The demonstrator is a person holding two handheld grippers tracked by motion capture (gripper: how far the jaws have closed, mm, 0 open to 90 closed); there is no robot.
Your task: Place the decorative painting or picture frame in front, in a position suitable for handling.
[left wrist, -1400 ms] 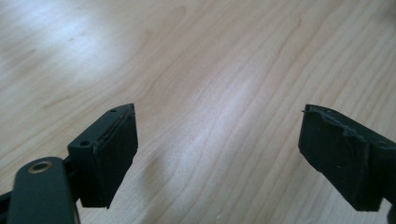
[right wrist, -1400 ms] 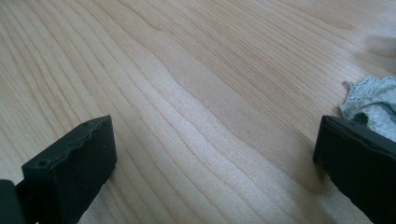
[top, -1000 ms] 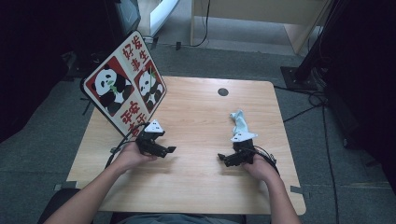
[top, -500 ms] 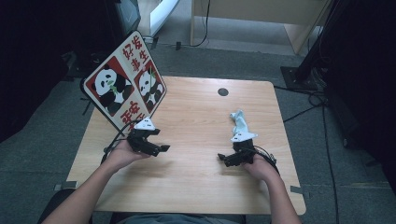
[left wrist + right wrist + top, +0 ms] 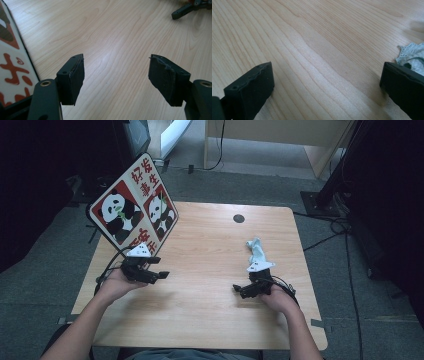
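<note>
Seen from the high view: left gripper [image 5: 159, 276] beside panda sign [image 5: 134, 210], right gripper [image 5: 239, 291] near pale cloth [image 5: 257, 251] on wooden table [image 5: 210, 255]. Left gripper view: jaws wide, holding nothing. Right gripper view: jaws wide, cloth [image 5: 413, 53] just beyond one jaw.

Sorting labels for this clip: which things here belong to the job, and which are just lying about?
In the job:
left gripper, open
right gripper, open
pale cloth
panda board

Lying about:
table
dark round spot
</note>
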